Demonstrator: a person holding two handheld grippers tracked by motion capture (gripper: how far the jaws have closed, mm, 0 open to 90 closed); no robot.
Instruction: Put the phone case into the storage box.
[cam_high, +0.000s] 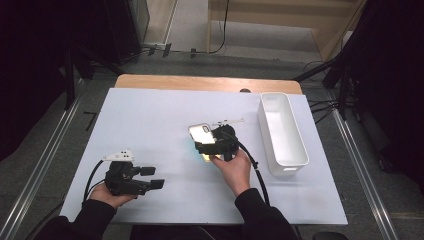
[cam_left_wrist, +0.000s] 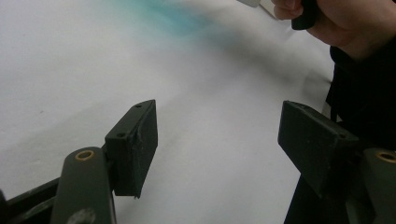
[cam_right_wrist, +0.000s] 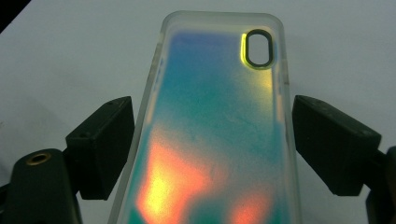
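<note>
The iridescent phone case (cam_right_wrist: 219, 135) is gripped across its width by the right gripper (cam_high: 216, 145); the left gripper (cam_left_wrist: 219, 140) is held released. Carrying to the white bin (cam_high: 282, 131) is likely called for next.

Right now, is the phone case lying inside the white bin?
No, the phone case is between the right gripper's jaws, left of the white bin.

The high view looks forward and down over the whole white worktop (cam_high: 150, 115) from the person's side. Each gripper view sits super close, peering along its own jaws, and all three share that white surface.
</note>
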